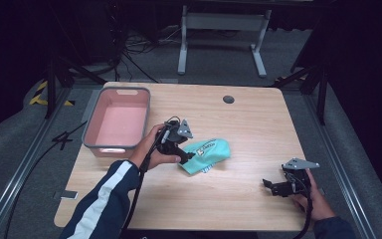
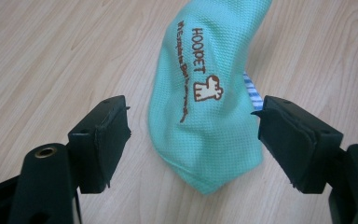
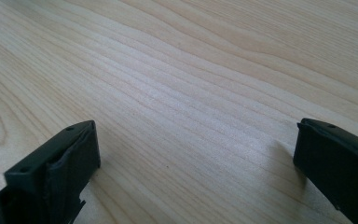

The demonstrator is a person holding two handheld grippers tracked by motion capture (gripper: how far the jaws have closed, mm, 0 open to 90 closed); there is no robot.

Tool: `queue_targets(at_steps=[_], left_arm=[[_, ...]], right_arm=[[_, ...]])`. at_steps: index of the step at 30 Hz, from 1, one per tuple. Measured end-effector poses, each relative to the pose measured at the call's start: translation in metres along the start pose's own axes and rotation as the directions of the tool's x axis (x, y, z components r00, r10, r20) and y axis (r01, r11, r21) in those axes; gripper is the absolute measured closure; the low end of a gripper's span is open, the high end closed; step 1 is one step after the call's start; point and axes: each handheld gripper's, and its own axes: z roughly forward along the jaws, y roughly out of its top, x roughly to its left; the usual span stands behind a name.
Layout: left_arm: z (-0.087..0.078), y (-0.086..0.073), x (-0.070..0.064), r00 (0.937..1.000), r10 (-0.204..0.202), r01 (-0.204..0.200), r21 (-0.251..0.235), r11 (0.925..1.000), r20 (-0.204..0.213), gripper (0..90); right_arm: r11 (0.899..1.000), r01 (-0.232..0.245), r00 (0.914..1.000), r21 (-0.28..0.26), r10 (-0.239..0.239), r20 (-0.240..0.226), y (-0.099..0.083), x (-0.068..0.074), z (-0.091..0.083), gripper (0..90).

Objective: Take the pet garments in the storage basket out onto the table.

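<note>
1. Cloth (image 2: 200,116): mint-green mesh fabric with brown "HOOPET" print, lying crumpled on the table (image 1: 258,129) near its middle, well apart from every edge. A blue-striped bit shows at its right side in the left gripper view; whether that is a lining or a second item cannot be told.

2. Left gripper (image 1: 183,155): jaws spread wide, straddling the near end of the cloth, one jaw at each side and neither yet pinching. Risk: closing from here may catch only the top layer, so the cloth unfolds and trails when lifted. Cause: loose folds, thin mesh.

3. Risk: jaws held too high close on air or graze the fabric; held too low, they scrape the wood and push the cloth forward instead of gripping it.

4. Bin (image 1: 90,133): pink, grey-rimmed, at the table's left edge near the far corner, just beside the left hand. If it is the destination, a dangling cloth could snag on the rim or drape over it.

5. Right gripper (image 1: 274,187): jaws spread, holding nothing, low over bare wood near the front right corner. Risk: little; it is too far off to steady the cloth if it slips.
</note>
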Motion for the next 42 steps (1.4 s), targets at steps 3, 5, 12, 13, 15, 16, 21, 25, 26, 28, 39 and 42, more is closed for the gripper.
queue_targets(at_steps=[3, 5, 12, 13, 15, 16, 21, 25, 26, 28, 39, 42], left_arm=[[-0.005, -0.003, -0.002, 0.9999, 0.011, -0.011, 0.005, 0.9999, -0.004, 24.7], [-0.009, -0.007, -0.004, 0.9996, 0.026, -0.026, 0.010, 0.9996, -0.006, 24.4], [-0.018, -0.021, -0.007, 0.9994, 0.035, -0.034, 0.018, 0.9992, -0.007, 23.8], [-0.020, -0.024, -0.008, 0.9993, 0.038, -0.038, 0.023, 0.9990, -0.006, 23.8], [-0.022, -0.027, -0.009, 0.9988, 0.048, -0.048, 0.025, 0.9985, -0.004, 23.7], [-0.024, -0.031, -0.012, 0.9983, 0.059, -0.058, 0.031, 0.9978, -0.007, 23.7], [-0.028, -0.044, -0.017, 0.9982, 0.058, -0.057, 0.053, 0.9970, -0.015, 23.7], [-0.030, -0.057, -0.019, 0.9983, 0.055, -0.053, 0.070, 0.9962, -0.022, 23.8], [-0.031, -0.060, -0.019, 0.9984, 0.052, -0.050, 0.071, 0.9963, -0.021, 23.8], [-0.031, -0.067, -0.019, 0.9979, 0.055, -0.051, 0.096, 0.9940, -0.035, 23.7], [-0.041, -0.106, -0.020, 0.9965, 0.054, -0.047, 0.118, 0.9920, -0.063, 23.3], [-0.041, -0.116, -0.021, 0.9962, 0.051, -0.041, 0.126, 0.9912, -0.071, 23.0]], right_arm=[[1.000, 0.000, 1.0000, 0.000, 0.000, 0.000, 0.000, 0.000, 0.000, 0.7], [1.000, 0.000, 1.0000, 0.000, 0.000, 0.000, 0.000, 0.000, 0.000, 0.7], [1.000, 0.000, 1.0000, 0.000, 0.000, 0.000, 0.000, 0.000, 0.000, 0.7], [1.000, 0.000, 1.0000, 0.000, 0.000, 0.000, 0.000, 0.000, 0.000, 0.7], [1.000, 0.000, 1.0000, 0.000, 0.000, 0.000, 0.000, 0.000, 0.000, 0.7], [1.000, 0.000, 1.0000, 0.000, 0.000, 0.000, 0.000, 0.000, 0.000, 0.7], [1.000, 0.000, 1.0000, 0.000, 0.000, 0.000, 0.000, 0.000, 0.000, 0.7], [1.000, 0.000, 1.0000, 0.000, 0.000, 0.000, 0.000, 0.000, 0.000, 0.7], [1.000, 0.002, 1.0000, -0.001, -0.002, 0.001, 0.000, 0.000, 0.000, 0.7], [1.000, 0.000, 1.0000, 0.000, 0.000, 0.000, 0.000, 0.000, 0.000, 0.7], [1.000, 0.000, 1.0000, 0.000, 0.000, 0.000, 0.000, 0.000, 0.000, 0.7], [1.000, 0.000, 1.0000, 0.000, 0.000, 0.000, 0.000, 0.000, 0.000, 0.7]])
